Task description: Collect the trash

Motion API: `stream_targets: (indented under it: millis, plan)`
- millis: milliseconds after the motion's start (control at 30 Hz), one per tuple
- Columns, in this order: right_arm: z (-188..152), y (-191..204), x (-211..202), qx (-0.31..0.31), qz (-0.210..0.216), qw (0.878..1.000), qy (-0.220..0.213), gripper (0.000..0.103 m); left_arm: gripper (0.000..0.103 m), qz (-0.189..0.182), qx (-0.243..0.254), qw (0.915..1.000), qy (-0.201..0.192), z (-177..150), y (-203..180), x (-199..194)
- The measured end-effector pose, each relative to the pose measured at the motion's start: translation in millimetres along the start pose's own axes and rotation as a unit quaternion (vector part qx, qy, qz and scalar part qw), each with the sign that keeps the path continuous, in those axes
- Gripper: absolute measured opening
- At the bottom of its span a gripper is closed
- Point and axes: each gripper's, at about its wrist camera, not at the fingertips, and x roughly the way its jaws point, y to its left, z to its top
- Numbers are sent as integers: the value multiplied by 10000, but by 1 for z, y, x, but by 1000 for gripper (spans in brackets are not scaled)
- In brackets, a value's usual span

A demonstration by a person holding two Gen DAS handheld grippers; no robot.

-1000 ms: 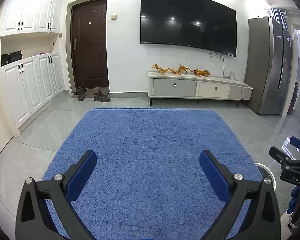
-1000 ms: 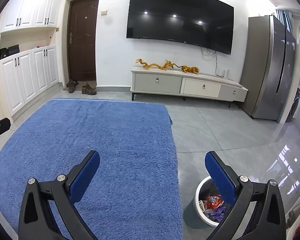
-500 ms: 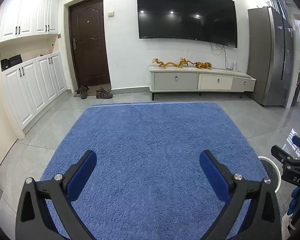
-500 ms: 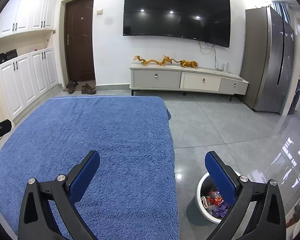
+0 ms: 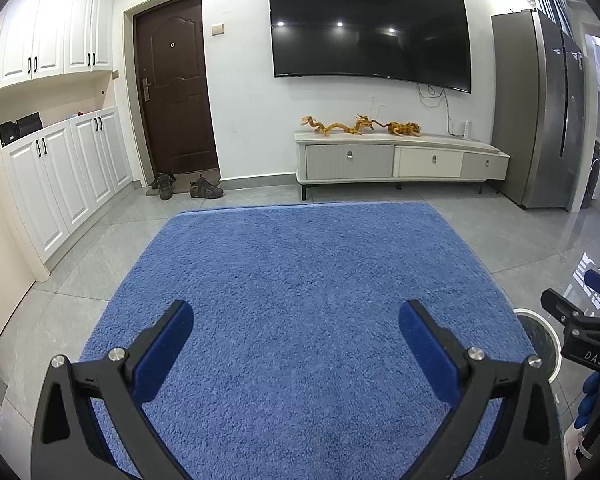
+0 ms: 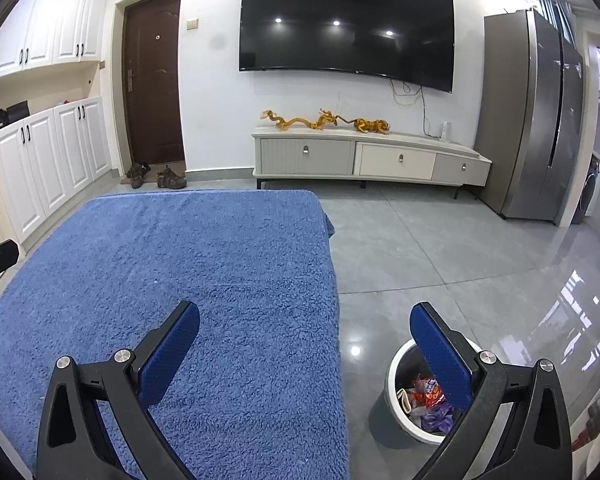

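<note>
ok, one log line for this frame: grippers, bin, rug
left gripper: open, empty | right gripper: open, empty | trash bin: wrappers inside, beside rug | blue rug: no trash visible

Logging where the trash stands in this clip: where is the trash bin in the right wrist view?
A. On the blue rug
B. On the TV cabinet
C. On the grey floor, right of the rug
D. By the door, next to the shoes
C: the bin stands on the grey tile floor just off the right edge of the rug, with wrappers visible inside it, partly behind the open right gripper.
</note>
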Motion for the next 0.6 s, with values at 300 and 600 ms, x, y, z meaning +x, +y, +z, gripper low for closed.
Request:
stream_targets:
  millis: [300, 600]
  plan:
    - [0, -3, -3, -7, -70, 10000, -28, 103, 103, -18, -29, 10000, 18, -2, 4, -2]
    - [-2, -5, -4, -14, -75, 10000, -7, 103, 103, -53, 15, 10000, 46, -4, 3, -3]
